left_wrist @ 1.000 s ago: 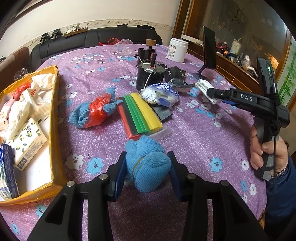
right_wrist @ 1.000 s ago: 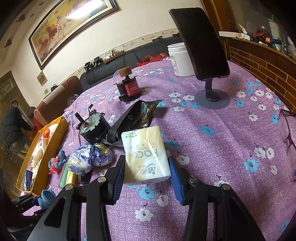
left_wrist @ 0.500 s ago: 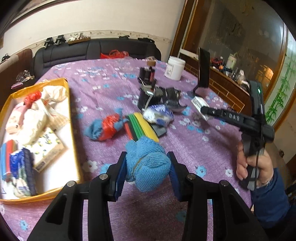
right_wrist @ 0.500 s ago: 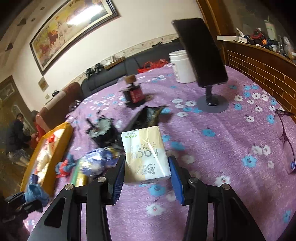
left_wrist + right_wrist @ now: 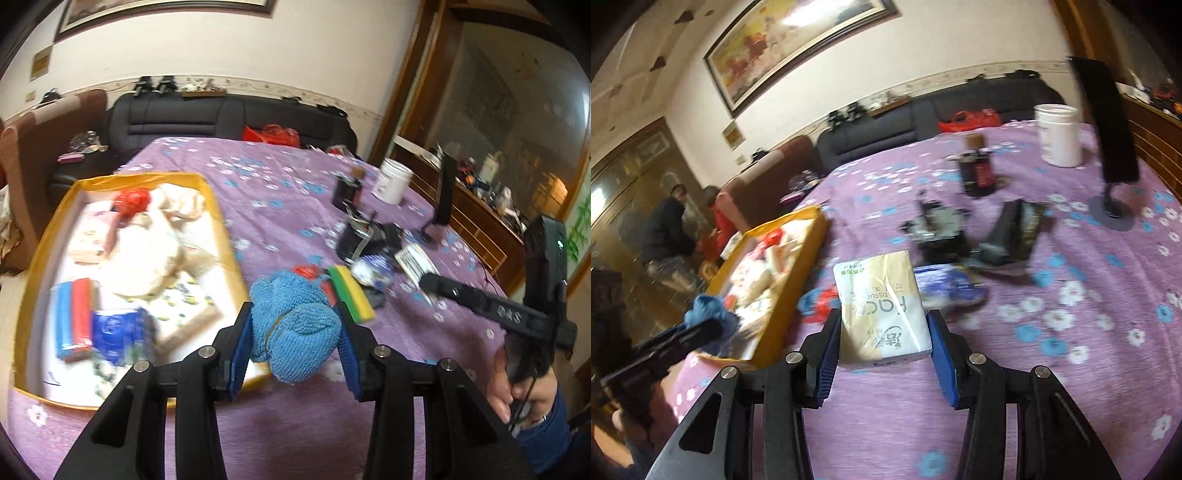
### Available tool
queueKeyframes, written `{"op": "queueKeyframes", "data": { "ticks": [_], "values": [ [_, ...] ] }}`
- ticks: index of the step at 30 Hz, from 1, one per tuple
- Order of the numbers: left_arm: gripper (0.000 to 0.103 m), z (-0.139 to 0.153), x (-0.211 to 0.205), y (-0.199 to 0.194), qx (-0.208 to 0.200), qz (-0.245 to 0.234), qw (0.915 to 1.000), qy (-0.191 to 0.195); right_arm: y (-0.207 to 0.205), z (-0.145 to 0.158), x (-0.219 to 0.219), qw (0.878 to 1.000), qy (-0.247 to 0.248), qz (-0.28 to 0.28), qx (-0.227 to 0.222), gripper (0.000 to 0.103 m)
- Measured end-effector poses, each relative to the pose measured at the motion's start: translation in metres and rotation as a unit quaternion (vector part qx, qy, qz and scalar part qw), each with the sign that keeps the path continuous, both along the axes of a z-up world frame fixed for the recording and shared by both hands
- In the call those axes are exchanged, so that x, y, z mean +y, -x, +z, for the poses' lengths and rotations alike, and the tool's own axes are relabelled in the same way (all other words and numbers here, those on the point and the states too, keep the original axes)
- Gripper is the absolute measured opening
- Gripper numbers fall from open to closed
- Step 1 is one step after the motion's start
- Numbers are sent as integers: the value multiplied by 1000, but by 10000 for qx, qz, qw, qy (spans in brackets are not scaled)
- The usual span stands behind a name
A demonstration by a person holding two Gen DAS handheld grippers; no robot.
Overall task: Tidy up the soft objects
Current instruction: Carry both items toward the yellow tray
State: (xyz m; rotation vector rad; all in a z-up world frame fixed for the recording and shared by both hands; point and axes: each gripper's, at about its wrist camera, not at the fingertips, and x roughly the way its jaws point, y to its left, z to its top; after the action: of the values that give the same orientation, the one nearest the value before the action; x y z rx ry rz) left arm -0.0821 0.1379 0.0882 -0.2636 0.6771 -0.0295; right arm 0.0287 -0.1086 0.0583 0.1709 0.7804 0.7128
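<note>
Left wrist view: the left tongs (image 5: pixel 295 341) are nearly closed, squeezing a blue terry cloth bundle (image 5: pixel 295 328). A second ago the yellow cardboard box (image 5: pixel 225 236) sat far off to their left; now its near corner lies right under them, so a drop into the box looks close. The cloth is nubbly and bulges between the flat blue pads (image 5: pixel 242 343). Inside the box, left of the tongs, lie pale crumpled bags and flat tissue packs (blurred). Beyond the tongs, a striped foam sponge (image 5: pixel 349 295) rests on the purple flowered desk (image 5: pixel 258 177).

Right wrist view: the right tongs (image 5: pixel 884 343) stand partly open, clamped on a tissue pack (image 5: pixel 882 306), a slick rectangular wrapper with creases. The box (image 5: pixel 786 291) has swung nearer on their left, so this pack should follow the cloth.
</note>
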Motion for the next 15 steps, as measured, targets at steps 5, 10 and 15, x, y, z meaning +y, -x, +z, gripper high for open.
{"op": "queueKeyframes", "data": {
  "ticks": [5, 10, 15],
  "values": [
    [41, 4, 36, 8, -83, 386, 9992, 74, 17, 11, 37, 9990, 38, 438, -101, 50],
    [41, 2, 67, 16, -72, 752, 9970, 148, 36, 20, 77, 9955, 123, 915, -212, 50],
    [41, -3, 95, 19, -3, 1052, 9944, 131, 51, 24, 116, 9905, 246, 1319, -298, 50]
  ]
}}
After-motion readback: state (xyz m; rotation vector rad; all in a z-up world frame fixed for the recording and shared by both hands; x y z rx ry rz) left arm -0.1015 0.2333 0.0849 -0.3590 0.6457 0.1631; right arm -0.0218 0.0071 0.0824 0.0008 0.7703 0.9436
